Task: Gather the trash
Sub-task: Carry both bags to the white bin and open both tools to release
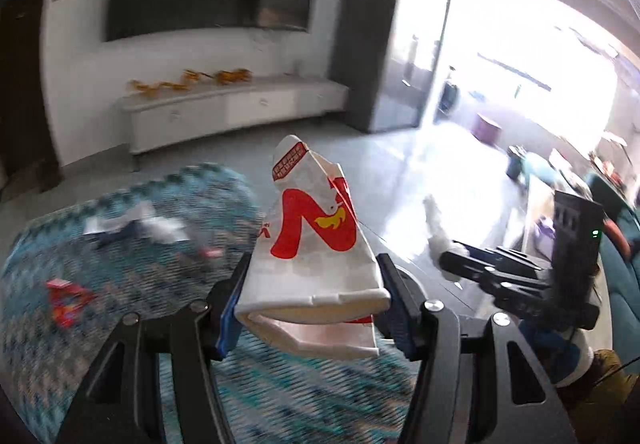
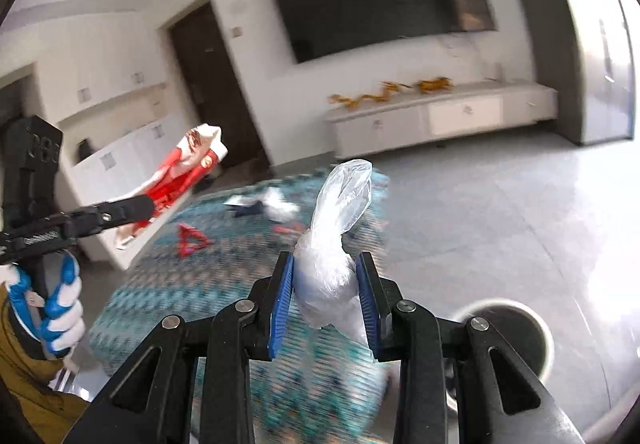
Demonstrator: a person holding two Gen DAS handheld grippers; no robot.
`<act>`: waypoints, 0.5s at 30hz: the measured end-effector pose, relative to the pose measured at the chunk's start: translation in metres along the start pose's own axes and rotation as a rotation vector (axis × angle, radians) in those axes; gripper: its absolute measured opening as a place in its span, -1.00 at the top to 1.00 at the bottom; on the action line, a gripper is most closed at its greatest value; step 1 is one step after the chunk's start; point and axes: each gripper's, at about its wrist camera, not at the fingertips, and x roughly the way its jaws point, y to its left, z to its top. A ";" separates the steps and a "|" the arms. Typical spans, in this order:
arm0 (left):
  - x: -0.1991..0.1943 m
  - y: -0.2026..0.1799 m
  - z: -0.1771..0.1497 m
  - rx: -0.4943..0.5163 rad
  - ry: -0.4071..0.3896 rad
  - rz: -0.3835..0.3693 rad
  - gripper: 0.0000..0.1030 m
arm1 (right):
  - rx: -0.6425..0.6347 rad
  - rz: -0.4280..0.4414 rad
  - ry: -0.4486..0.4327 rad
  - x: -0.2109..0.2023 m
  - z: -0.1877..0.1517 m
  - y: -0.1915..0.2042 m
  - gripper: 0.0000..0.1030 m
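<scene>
You have 2 pieces of trash in hand. The left tool (image 1: 310,298) is closed about halfway on a white paper bag (image 1: 316,244) with a big red letter and a yellow flame mark; the bag stands up and forward from between the blue pads, its creased lower fold hanging toward the camera. The right tool (image 2: 326,298) is pinched narrower on a crumpled clear plastic bag (image 2: 334,244), whose loose top balloons up ahead of the pads.

Judging by the round bin (image 2: 516,328) just right of and below the right tool, the step in hand is carrying both pieces to it. Bring each tool over the opening before you release, plastic first since it sits nearer. Keep the squeeze steady on the way: the paper bag is light and stiff and could twist out, and the plastic is slippery and may cling to a pad, so open wide and give it a moment to fall.

Ahead of and below both tools, on the teal patterned rug (image 1: 132,324), more trash waits: a red wrapper (image 1: 66,298) and white and dark scraps (image 1: 136,228).
</scene>
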 end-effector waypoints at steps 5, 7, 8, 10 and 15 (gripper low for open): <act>0.076 -0.054 0.012 0.055 0.110 -0.092 -0.11 | 0.117 -0.092 0.028 0.004 -0.020 -0.068 0.38; 0.108 -0.073 0.012 0.066 0.157 -0.116 -0.11 | 0.159 -0.118 0.046 0.011 -0.028 -0.091 0.38; 0.122 -0.079 0.012 0.070 0.176 -0.121 -0.11 | 0.186 -0.135 0.062 0.016 -0.033 -0.107 0.38; 0.153 -0.088 0.010 0.067 0.222 -0.134 -0.11 | 0.218 -0.159 0.089 0.027 -0.040 -0.128 0.38; 0.224 -0.102 0.004 -0.005 0.343 -0.176 -0.11 | 0.271 -0.196 0.151 0.058 -0.055 -0.166 0.35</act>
